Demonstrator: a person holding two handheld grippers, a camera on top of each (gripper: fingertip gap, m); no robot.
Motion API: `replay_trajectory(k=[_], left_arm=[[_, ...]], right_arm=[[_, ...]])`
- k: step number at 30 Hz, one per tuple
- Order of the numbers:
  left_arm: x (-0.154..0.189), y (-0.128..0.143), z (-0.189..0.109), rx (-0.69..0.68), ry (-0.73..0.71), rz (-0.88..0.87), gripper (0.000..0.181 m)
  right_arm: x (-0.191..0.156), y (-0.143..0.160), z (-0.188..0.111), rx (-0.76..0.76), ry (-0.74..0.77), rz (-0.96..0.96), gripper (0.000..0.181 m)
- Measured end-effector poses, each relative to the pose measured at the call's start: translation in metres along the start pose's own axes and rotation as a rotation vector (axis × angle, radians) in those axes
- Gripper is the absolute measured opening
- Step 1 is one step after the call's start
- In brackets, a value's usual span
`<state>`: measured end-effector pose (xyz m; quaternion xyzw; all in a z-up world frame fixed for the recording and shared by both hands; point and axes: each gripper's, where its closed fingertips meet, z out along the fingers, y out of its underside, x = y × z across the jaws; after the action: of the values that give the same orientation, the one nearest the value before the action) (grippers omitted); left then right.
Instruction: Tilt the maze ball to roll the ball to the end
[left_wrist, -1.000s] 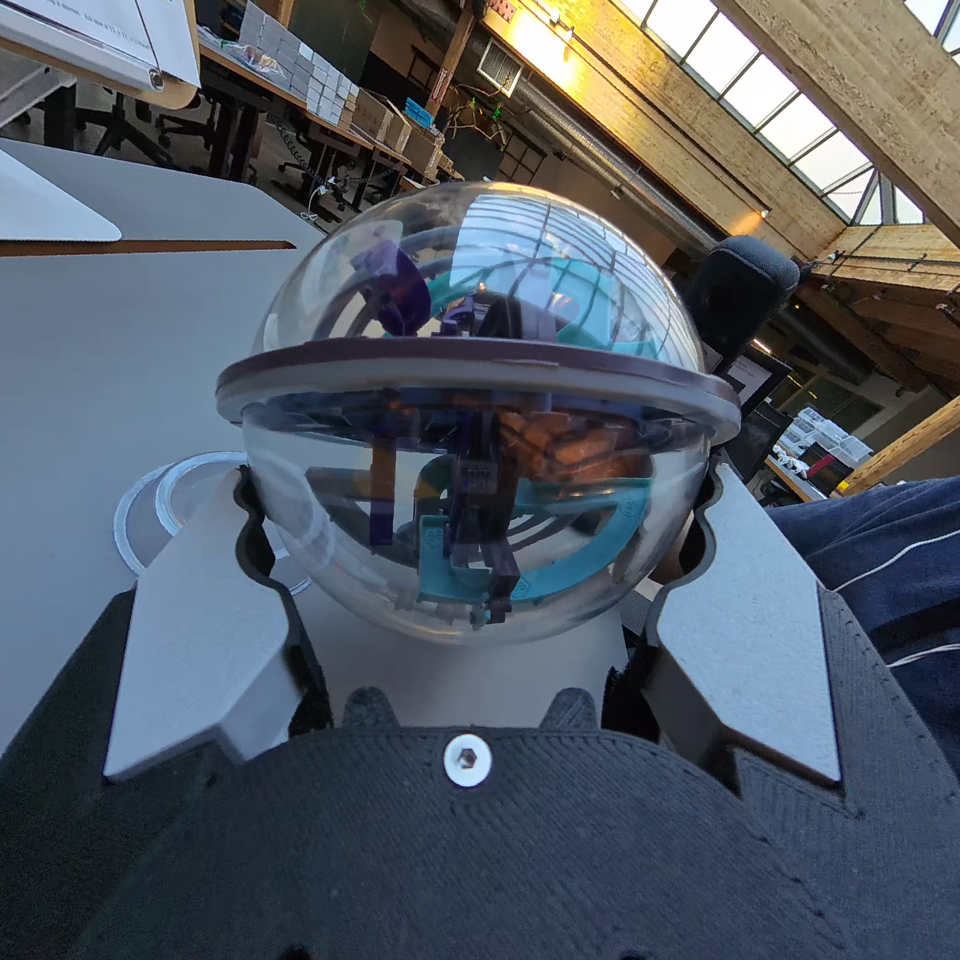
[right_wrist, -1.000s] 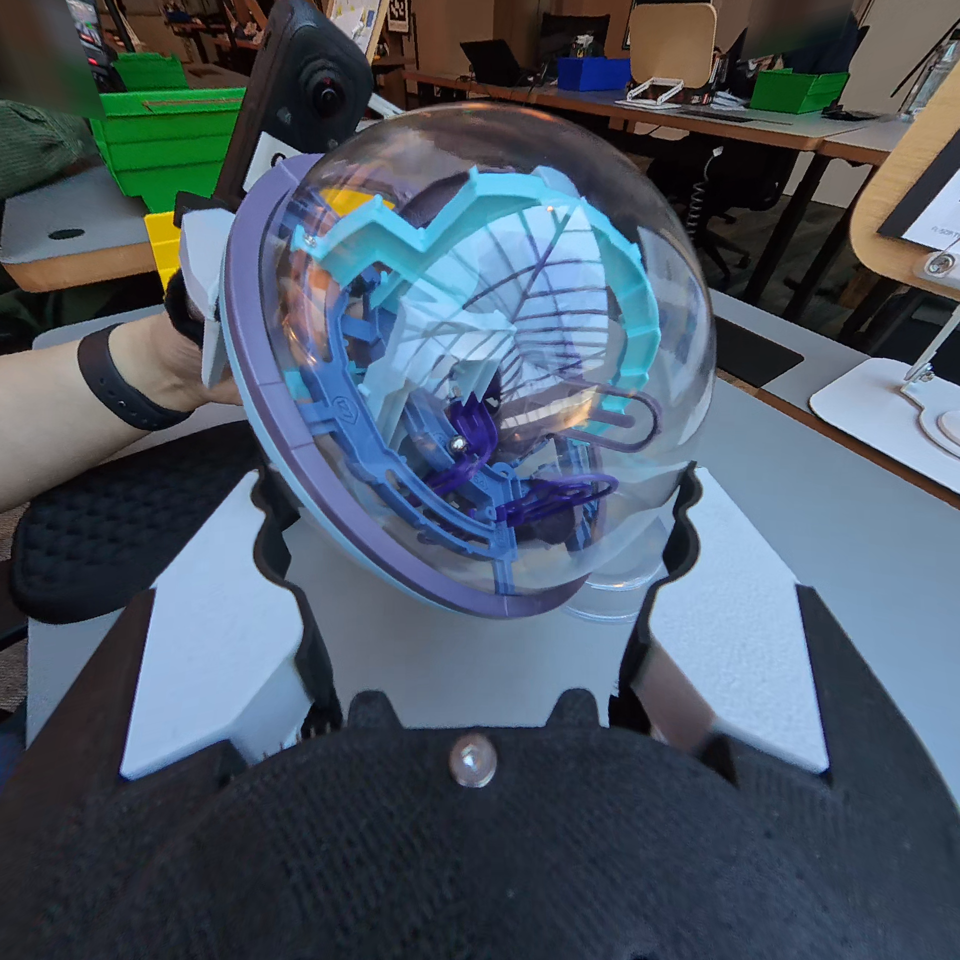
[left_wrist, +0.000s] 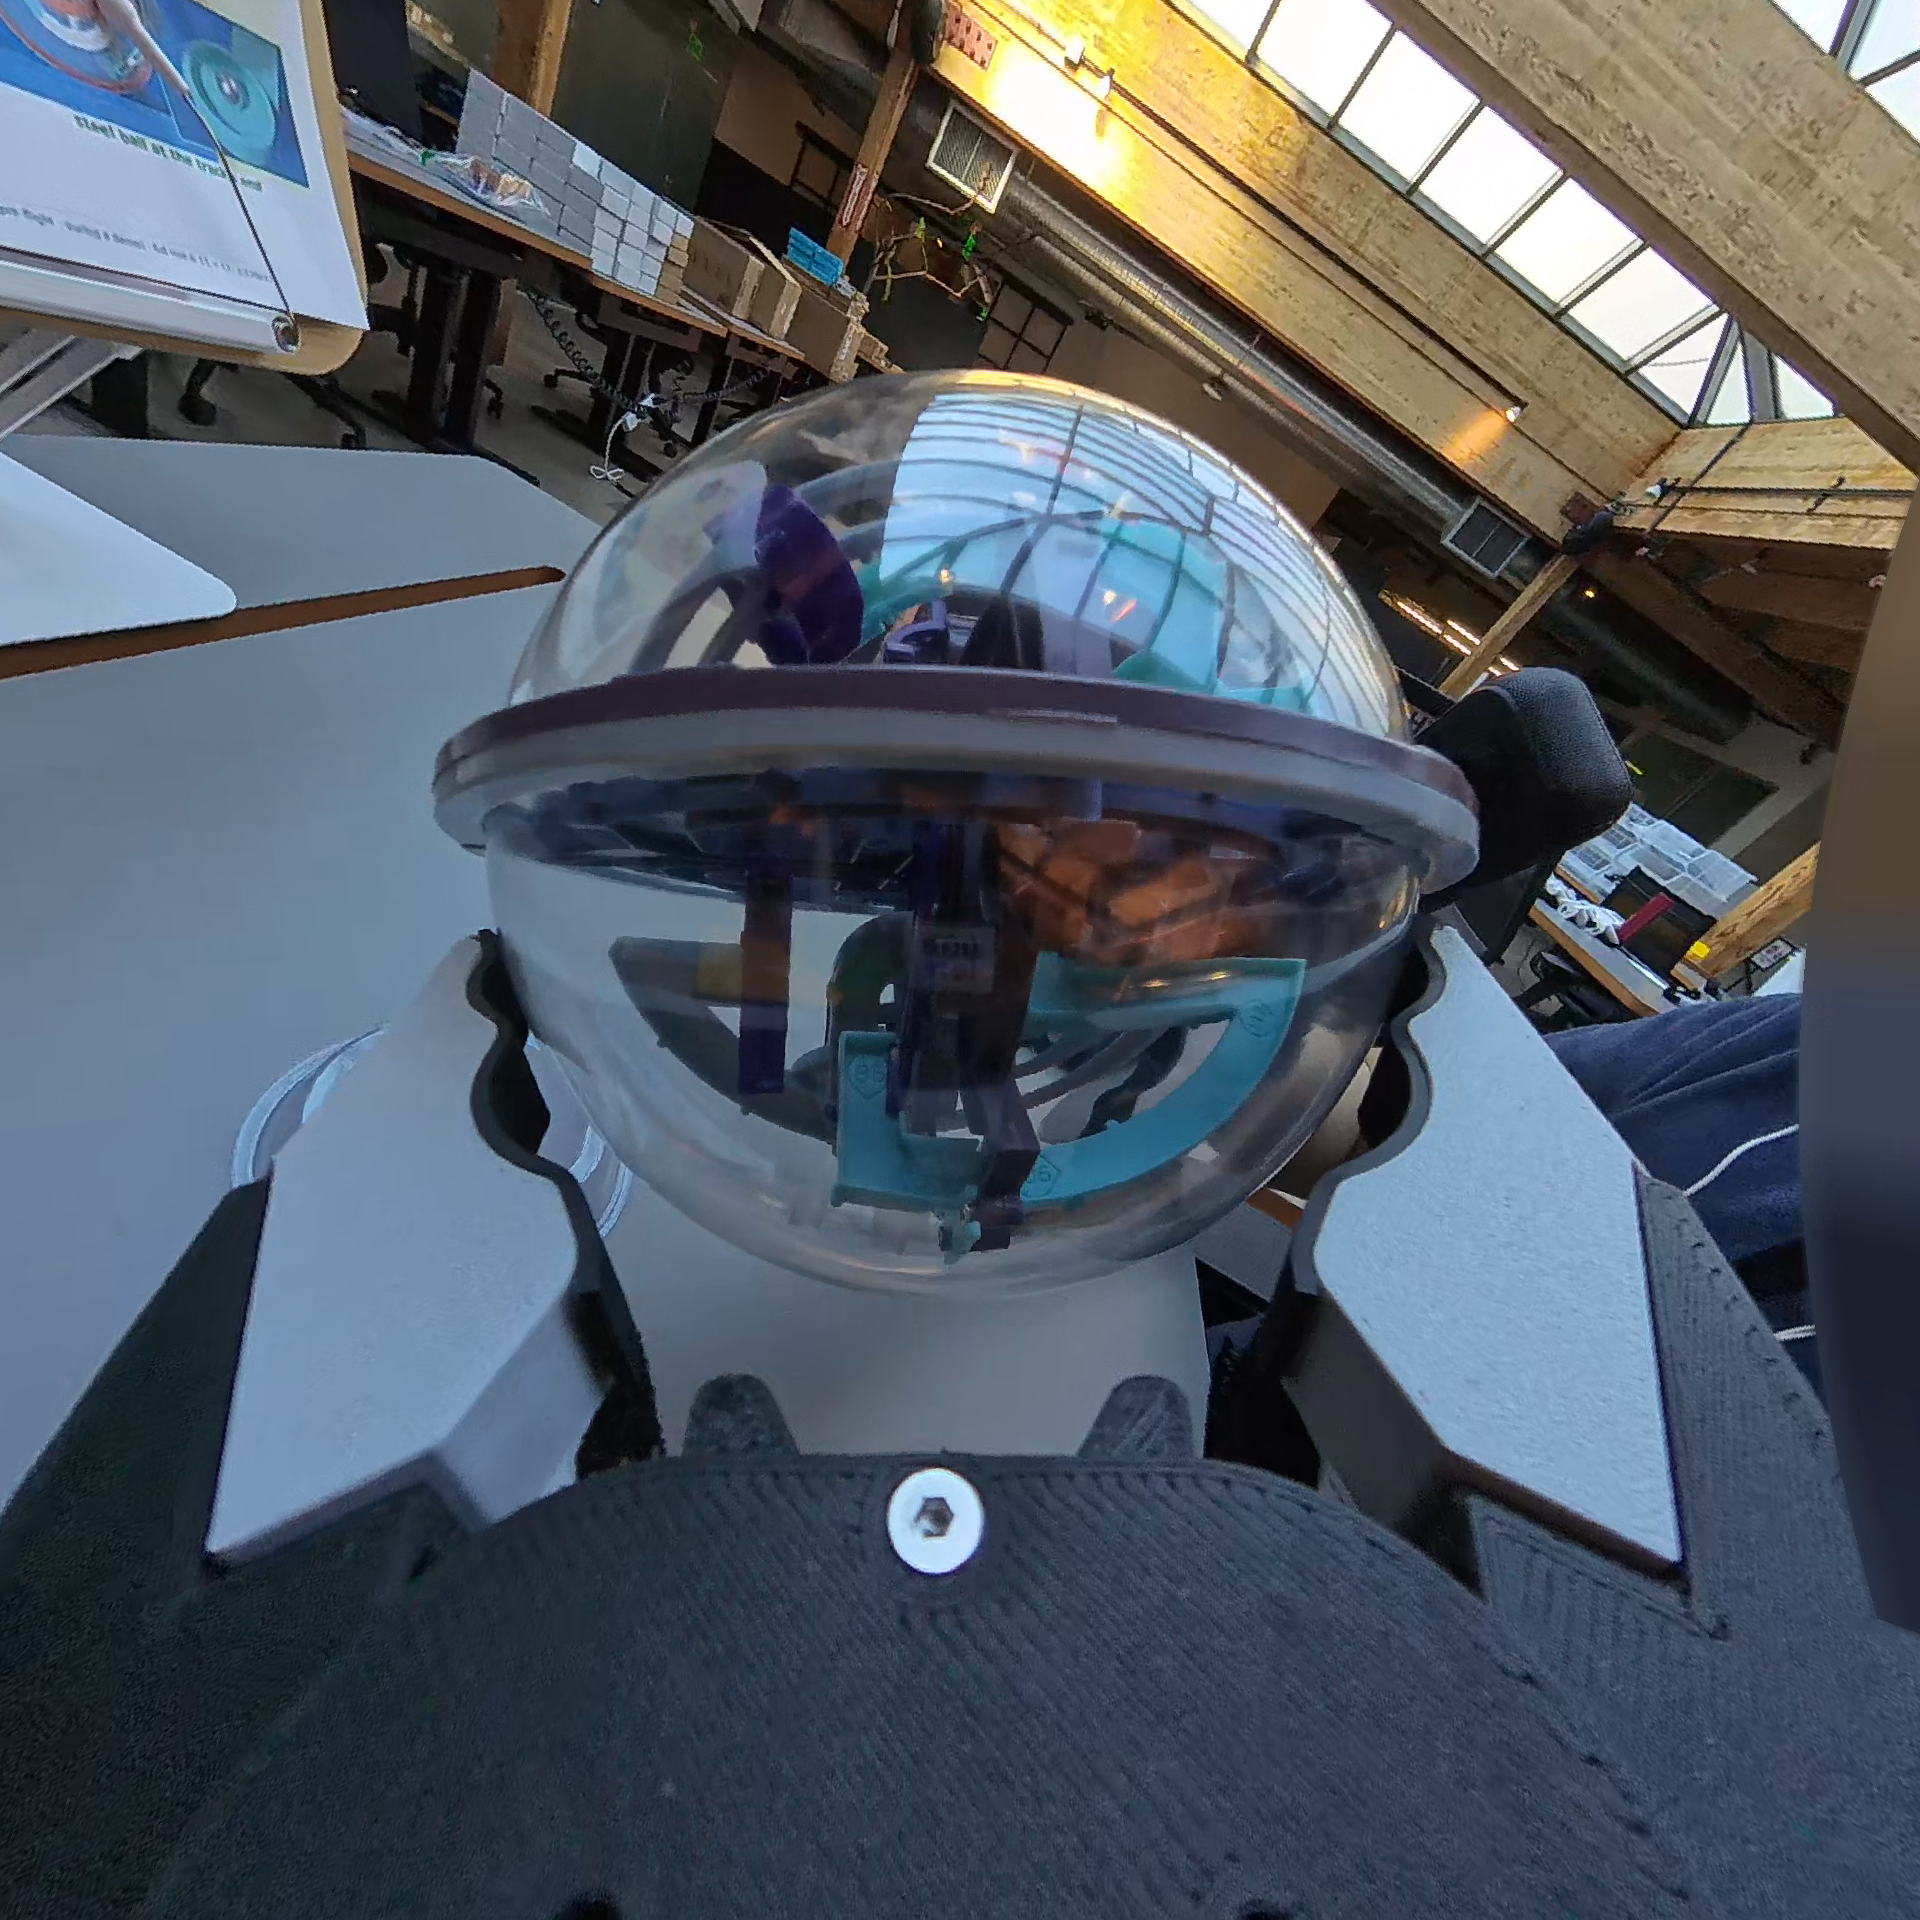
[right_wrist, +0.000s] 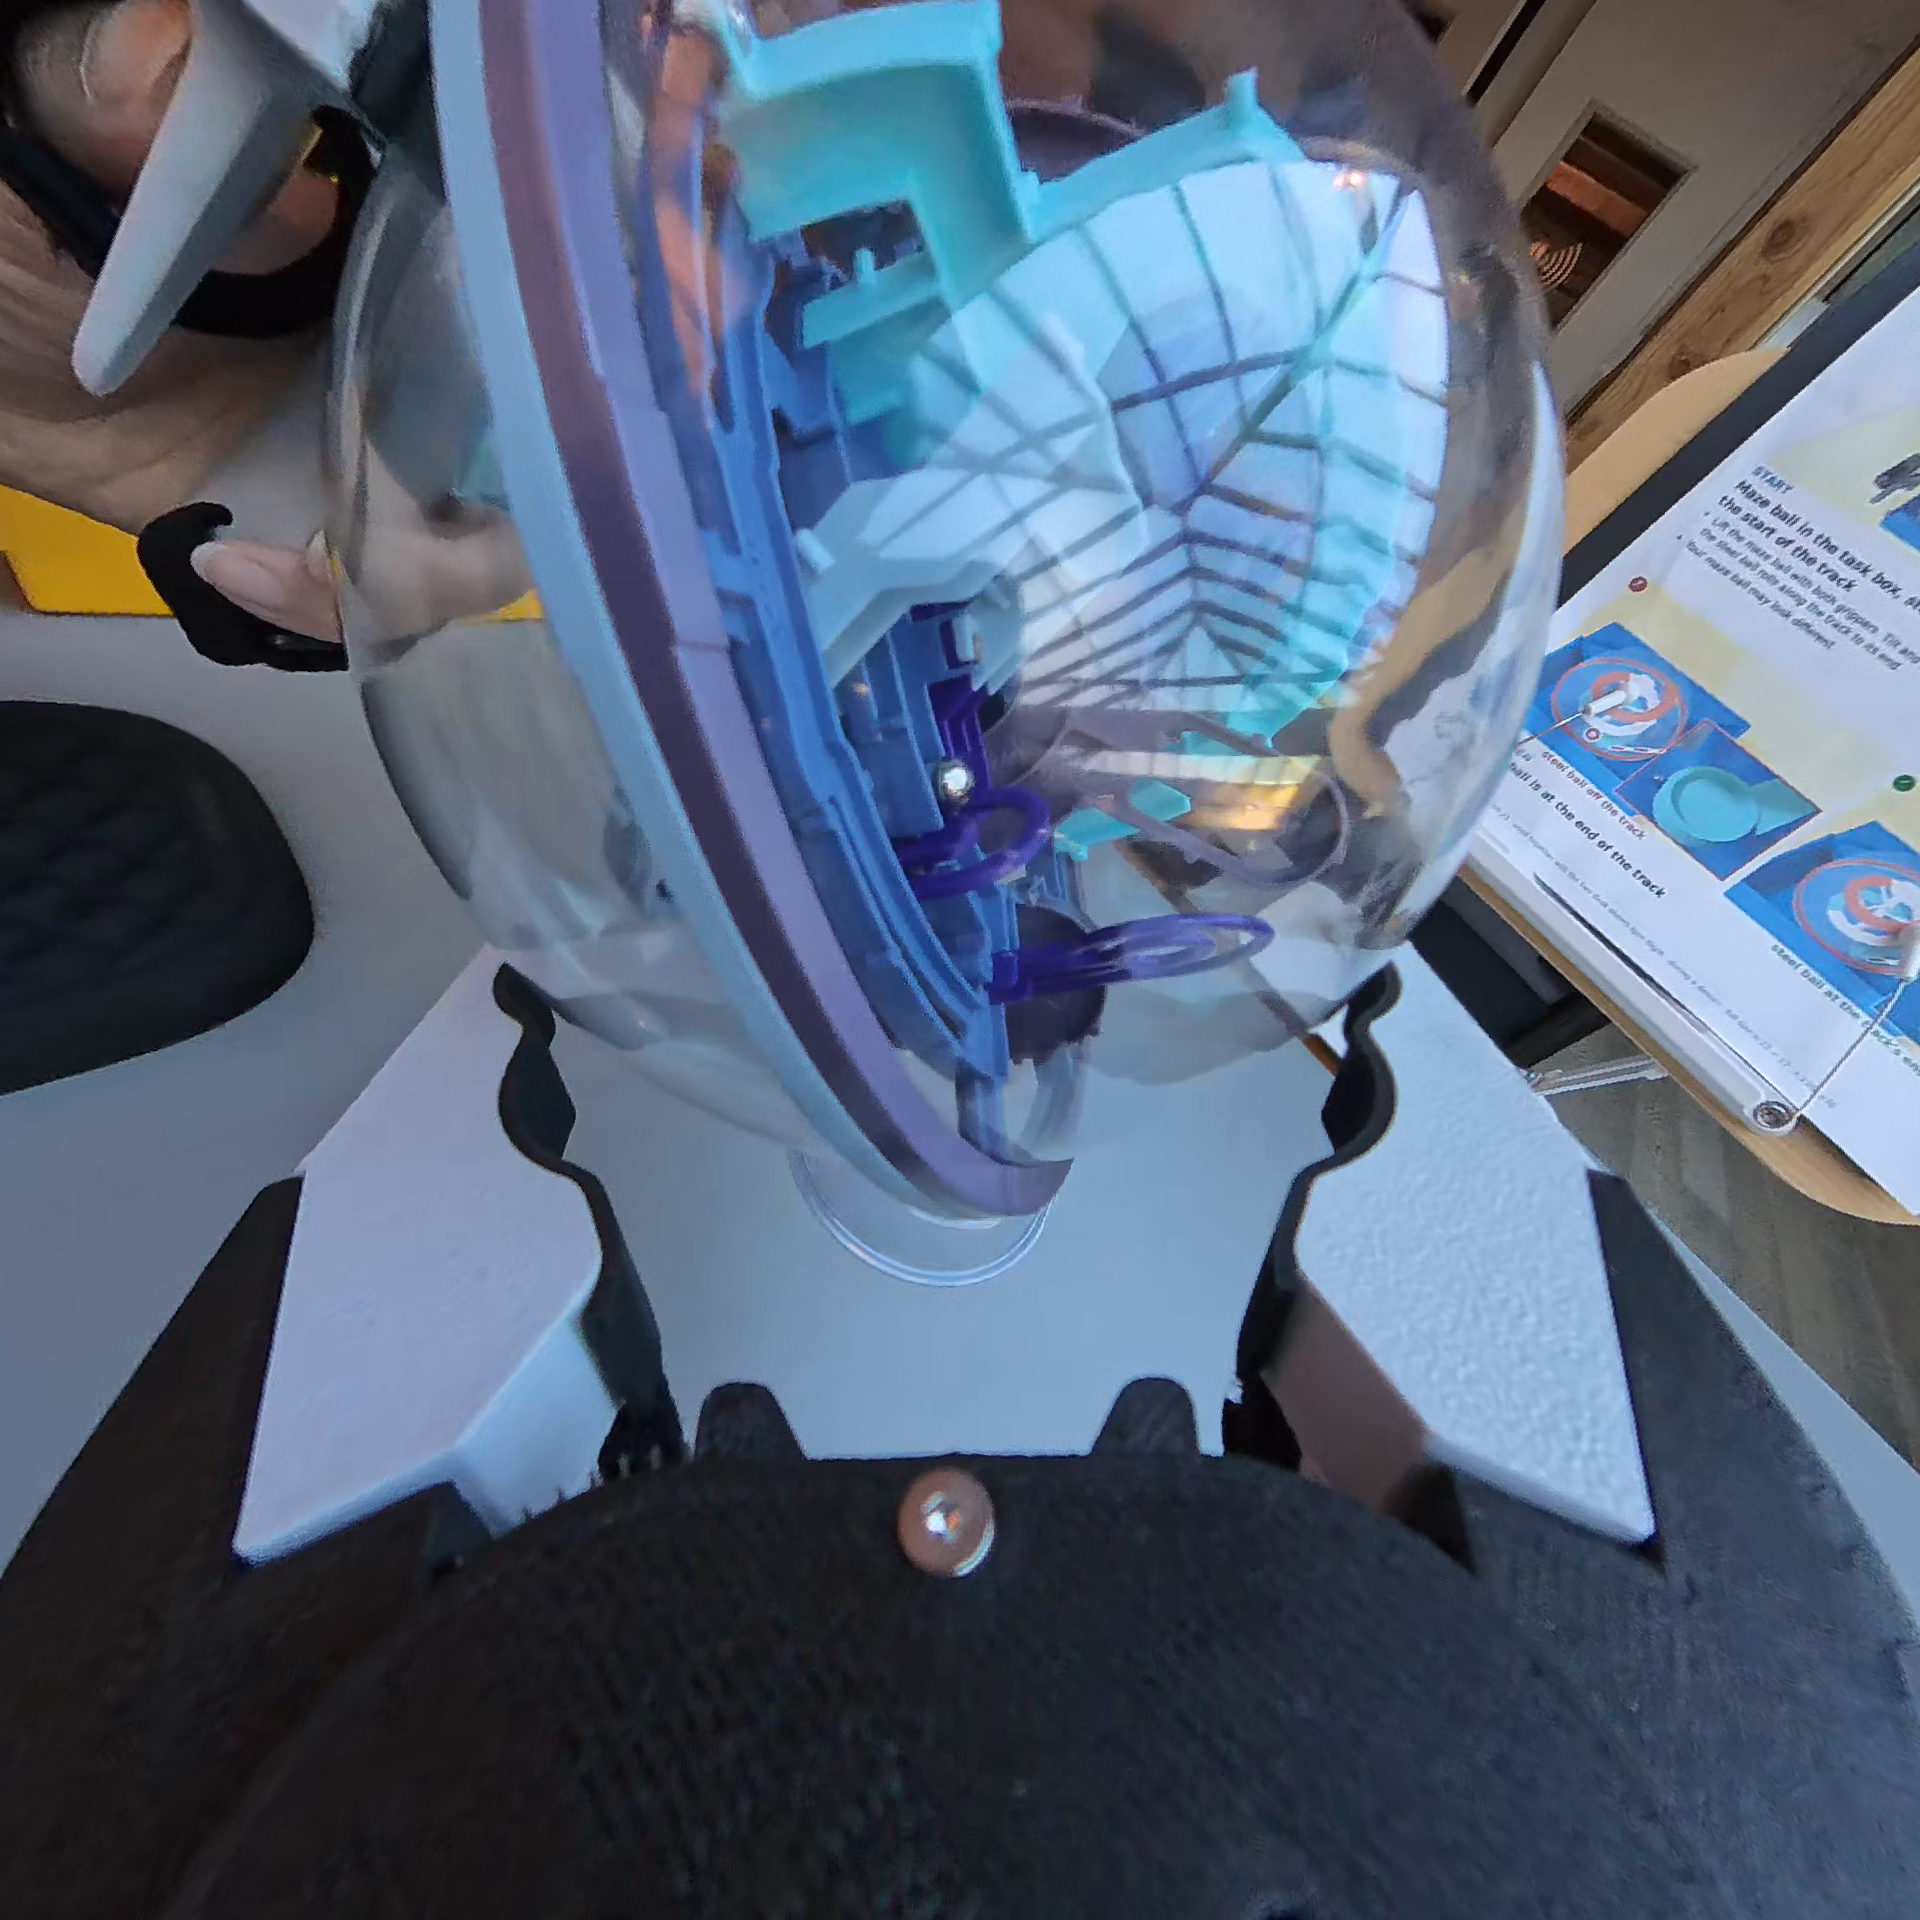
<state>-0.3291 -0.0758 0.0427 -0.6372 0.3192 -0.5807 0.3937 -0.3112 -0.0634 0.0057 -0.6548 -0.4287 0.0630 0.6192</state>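
Maze ball (left_wrist: 956, 831) sits clamped between both our claws, lifted off the grey surface (left_wrist: 208, 831). We grip it with the left claw (left_wrist: 951, 1049) and the right claw (right_wrist: 940, 1049), its purple rim steeply tilted. Its small steel ball (right_wrist: 954, 777) rests beside a purple loop.

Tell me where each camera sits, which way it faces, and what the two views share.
Left wrist view: on the left gripper, looking forward and upward past the maze ball to desks and a skylit ceiling; its own grey fingers flank the sphere.
Right wrist view: on the right gripper, looking across the table at the sphere's far side; its own fingers, the person's hand and the steel ball show.
Shared: the maze ball, clear stand ring, instruction sheet.
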Motion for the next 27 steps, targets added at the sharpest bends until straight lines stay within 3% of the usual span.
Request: replay_trajectory(k=[16, 27], left_arm=[[0.016, -0.033, 0.000, 0.057, 0.007, 0.025, 0.158], [0.022, -0.042, -0.008, 0.108, 0.035, 0.011, 0.156]], right_arm=[[0.012, -0.029, -0.006, 0.088, 0.061, 0.059, 0.149], [0.012, -0.040, -0.004, 0.086, 0.061, 0.038, 0.154]])
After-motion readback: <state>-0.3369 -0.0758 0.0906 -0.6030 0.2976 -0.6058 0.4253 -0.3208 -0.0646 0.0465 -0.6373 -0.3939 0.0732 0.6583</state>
